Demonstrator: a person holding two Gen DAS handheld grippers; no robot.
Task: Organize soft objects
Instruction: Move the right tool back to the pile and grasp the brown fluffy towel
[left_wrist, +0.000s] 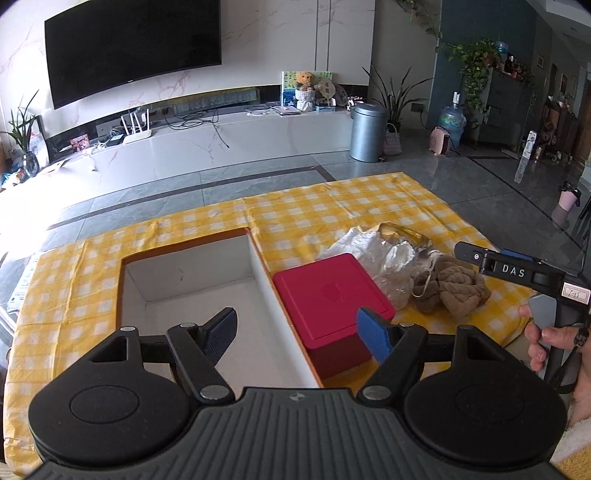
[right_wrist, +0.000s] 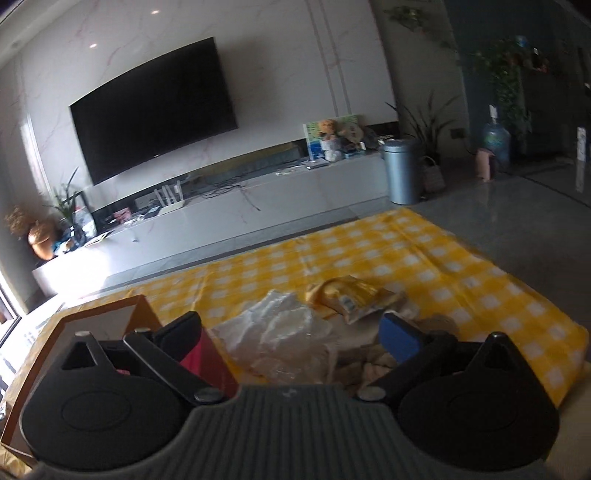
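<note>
Cloth: yellow-checked tablecloth under everything.
Box: white-lined cardboard box, left.
Container: red lidded box, touching the cardboard box's right wall.
Soft objects: crumpled clear plastic bag, tan knitted item, heaped just right of it.
Left gripper: spread wide, holding nothing.
Right gripper: spread, empty, above the heap.

One open white cardboard box, one red lidded plastic box, one crumpled clear plastic bag, one yellow foil packet, one beige knitted bundle, two hand-held grippers.
</note>
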